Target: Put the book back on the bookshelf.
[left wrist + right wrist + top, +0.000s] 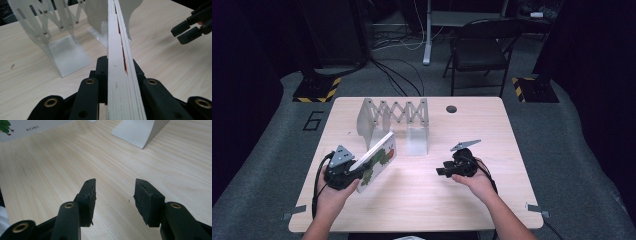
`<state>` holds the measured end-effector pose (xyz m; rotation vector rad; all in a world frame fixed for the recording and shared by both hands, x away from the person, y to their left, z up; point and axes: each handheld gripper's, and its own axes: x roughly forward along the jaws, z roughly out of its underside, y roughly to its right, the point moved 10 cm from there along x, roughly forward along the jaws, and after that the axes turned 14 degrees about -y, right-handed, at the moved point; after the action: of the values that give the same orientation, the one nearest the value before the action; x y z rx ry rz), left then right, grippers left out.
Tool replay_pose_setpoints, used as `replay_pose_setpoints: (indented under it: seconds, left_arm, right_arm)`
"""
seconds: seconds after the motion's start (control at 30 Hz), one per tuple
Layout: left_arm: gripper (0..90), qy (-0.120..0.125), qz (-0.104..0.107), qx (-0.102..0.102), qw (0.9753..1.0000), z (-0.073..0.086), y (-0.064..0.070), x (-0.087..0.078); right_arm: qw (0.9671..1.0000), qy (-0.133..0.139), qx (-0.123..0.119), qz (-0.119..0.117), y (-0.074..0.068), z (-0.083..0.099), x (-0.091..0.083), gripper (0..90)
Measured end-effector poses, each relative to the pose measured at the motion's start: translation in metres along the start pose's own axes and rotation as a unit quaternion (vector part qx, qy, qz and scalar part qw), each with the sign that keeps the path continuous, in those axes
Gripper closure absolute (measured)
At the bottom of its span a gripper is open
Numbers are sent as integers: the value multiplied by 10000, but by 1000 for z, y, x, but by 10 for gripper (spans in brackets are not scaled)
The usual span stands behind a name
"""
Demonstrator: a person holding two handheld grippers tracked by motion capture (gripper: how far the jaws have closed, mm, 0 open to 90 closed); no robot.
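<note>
We've got the left gripper (354, 172) clamped tight on the book (377, 161), jaws pressed flat against both covers with no gap showing. In the left gripper view the book's (120, 72) page edge runs straight up the middle between our two black fingers (101, 75), and a sliver of red shows among the pages. The book stands on edge, tilted, rising away from the fingers toward the rack (394, 122). From above, its illustrated cover faces our right side, with green and red artwork on white.

Beyond the fingertips, the rack's (62, 50) metal dividers stand just ahead and to the left of the book; its far end reaches close to them, though we can't tell whether it touches.

Over on the other side, the right gripper (442, 171) is wide open and holds nothing. In the right gripper view we see a broad gap between its fingers (87, 197), with bare table (50, 170) under them. It points toward the book, well apart from it. A corner of the book's (25, 128) cover sits far off past the left finger, and a rack foot (140, 132) lies ahead, beyond the right one. In the left gripper view, the right gripper (183, 32) hovers off to the right of the book, jaws parted.
</note>
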<state>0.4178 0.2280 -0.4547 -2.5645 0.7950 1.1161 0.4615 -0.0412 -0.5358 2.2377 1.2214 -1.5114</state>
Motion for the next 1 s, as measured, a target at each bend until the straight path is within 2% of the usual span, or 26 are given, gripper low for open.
replay_pose_setpoints:
  seconds: [0.17,0.3,0.7,0.73,0.87,0.93,1.0]
  left_arm:
    - [758,49,-114,-127,9998,1,-10,-4]
    - [758,53,-299,-254,9992,5,-23,-6]
    - [758,140,-450,-567,9973,11,-42,-1]
    - [758,92,-457,-613,9970,14,-45,-1]
    - [758,58,-533,-622,9966,15,-48,2]
    - [758,56,-563,-624,9964,13,-49,3]
    - [758,50,-569,-631,9964,8,-51,4]
  right_arm:
    - [10000,7,-15,0,0,0,0,518]
    - [10000,6,-57,25,0,0,0,518]
    - [10000,-48,7,18,1,2,4,511]
    - [10000,-58,2,18,2,2,4,510]
    - [10000,-18,11,34,5,2,4,510]
    - [9999,-18,115,14,4,3,3,510]
    - [9999,-12,122,8,4,3,2,510]
